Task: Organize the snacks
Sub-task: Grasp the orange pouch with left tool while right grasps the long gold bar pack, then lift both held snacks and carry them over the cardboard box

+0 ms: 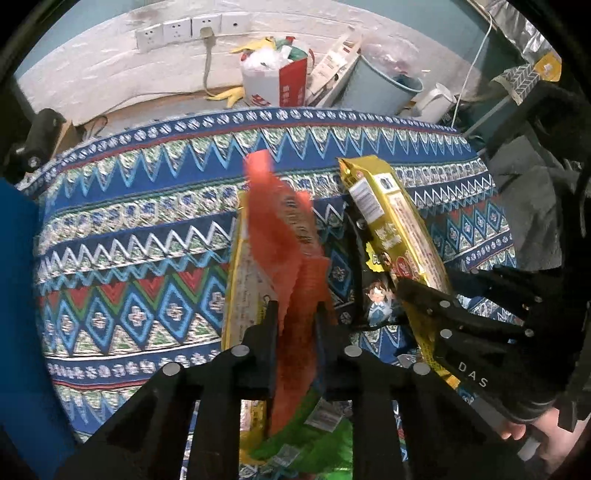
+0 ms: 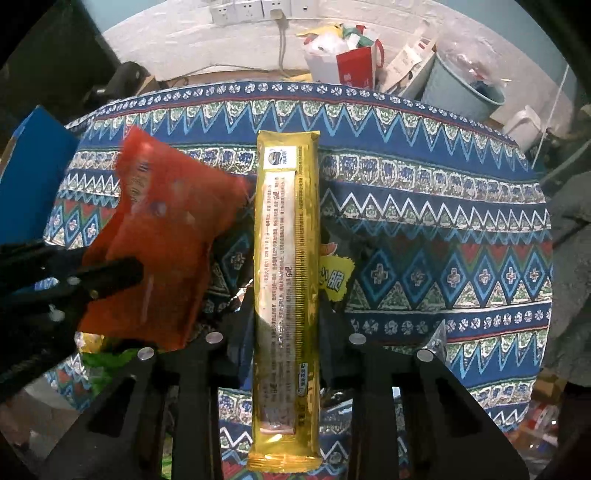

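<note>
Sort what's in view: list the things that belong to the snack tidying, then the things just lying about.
Job:
- long gold foil snack pack, clamped in right gripper
- flat red plastic snack packet, clamped in left gripper
- green snack wrapper

Lying about:
- light blue plastic bin
- red-and-white paper bag
- white wall sockets

red packet (image 2: pixel 162 243) tilted; gold packet (image 2: pixel 286 295) lengthwise

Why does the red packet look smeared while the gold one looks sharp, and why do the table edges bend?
Left wrist view: the red packet is motion-blurred and the patterned tablecloth bows from fisheye distortion. Right wrist view: the gold packet is sharp with foil glare, and the red packet is smeared.
</note>
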Demonstrator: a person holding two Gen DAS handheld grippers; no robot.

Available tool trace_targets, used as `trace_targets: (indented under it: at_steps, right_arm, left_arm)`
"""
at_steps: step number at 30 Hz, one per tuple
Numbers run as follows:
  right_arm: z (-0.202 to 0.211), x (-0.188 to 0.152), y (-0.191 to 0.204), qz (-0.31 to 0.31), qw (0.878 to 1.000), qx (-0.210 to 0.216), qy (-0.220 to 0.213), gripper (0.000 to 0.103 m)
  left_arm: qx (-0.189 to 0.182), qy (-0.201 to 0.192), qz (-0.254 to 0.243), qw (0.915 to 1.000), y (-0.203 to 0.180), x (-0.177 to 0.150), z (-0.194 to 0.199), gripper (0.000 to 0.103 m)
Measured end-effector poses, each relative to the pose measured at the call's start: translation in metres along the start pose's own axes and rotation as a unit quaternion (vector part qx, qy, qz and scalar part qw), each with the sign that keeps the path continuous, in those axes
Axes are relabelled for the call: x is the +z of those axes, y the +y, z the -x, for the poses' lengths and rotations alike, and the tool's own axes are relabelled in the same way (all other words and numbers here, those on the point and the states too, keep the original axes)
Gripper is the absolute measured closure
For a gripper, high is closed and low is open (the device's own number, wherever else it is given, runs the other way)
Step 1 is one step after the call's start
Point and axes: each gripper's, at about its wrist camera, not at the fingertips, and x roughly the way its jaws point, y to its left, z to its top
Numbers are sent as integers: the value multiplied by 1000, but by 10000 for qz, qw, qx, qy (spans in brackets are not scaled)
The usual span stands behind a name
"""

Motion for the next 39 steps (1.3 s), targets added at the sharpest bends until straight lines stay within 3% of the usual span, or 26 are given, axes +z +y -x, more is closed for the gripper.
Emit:
trace_targets:
  at_steps: [9, 14, 17, 18, 23, 29, 39]
  right_arm:
    - [15, 2, 3, -18, 9999, 63, -150, 76]
    - [28, 5, 8, 11, 9996, 89, -276, 76]
    - [29, 5, 9, 14, 9995, 101, -288, 76]
    - [29, 4, 10, 4, 9996, 105, -279, 76]
    - [29, 3, 7, -44, 9996, 105, -263, 76]
    - [27, 1, -5, -128, 9996, 119, -219, 76]
    - [29, 2, -12, -198, 9993, 199, -244, 76]
  left_arm:
    - [-141, -68, -34, 9999, 21, -4, 25, 92]
    - [-4, -252, -235, 9994, 22, -8, 39, 94]
    - [-162, -83, -100, 9998, 28, -6, 31, 93]
    - [-176, -30, -4, 9998, 30, -6, 27, 92]
    - [39, 15, 468, 9989, 37, -4, 9, 49]
    - [196, 64, 404, 9990, 25, -2, -5, 36]
    - [286, 134, 401, 9987, 0, 6, -23, 35]
